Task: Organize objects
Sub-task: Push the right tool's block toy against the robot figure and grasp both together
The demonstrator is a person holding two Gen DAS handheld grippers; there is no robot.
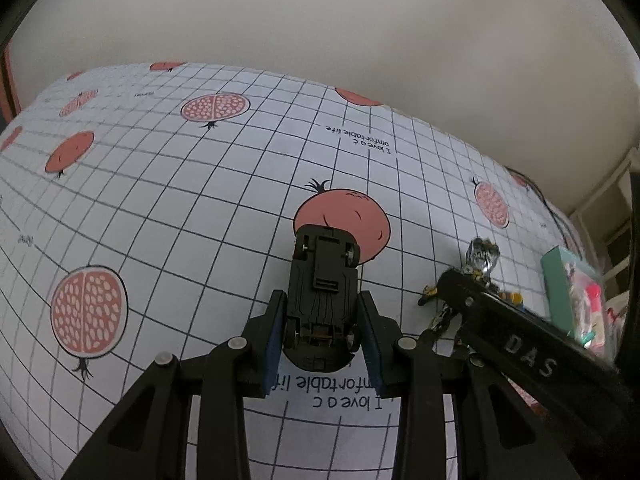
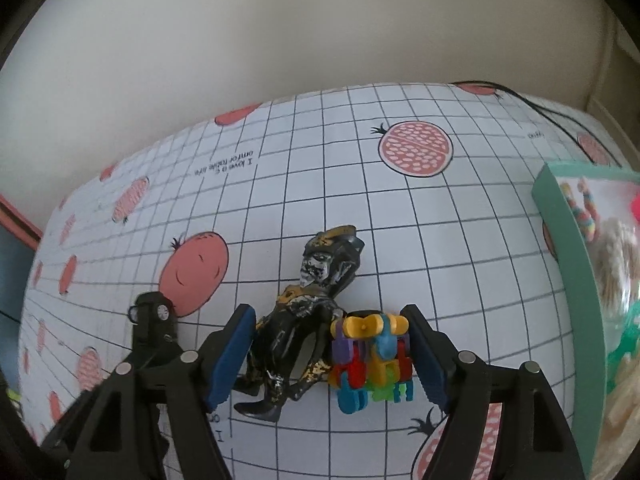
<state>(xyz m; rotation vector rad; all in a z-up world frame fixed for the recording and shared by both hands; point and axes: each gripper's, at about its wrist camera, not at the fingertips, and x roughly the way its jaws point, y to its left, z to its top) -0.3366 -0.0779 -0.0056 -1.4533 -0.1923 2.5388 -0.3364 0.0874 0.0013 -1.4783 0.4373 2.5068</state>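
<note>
Toy car upside down, pinched in left gripper, off the tablecloth. Carry step underway; next probably needs a drop spot, maybe green box. Right gripper spread, straddling black figure and block toy, touching neither yet.

"I love a comfortable life" printed on the gridded tablecloth, "DAS" embossed on the right claw

Both wrist views: low, close over the tablecloth, facing the wall; shared: figurine, left view's right side.
</note>
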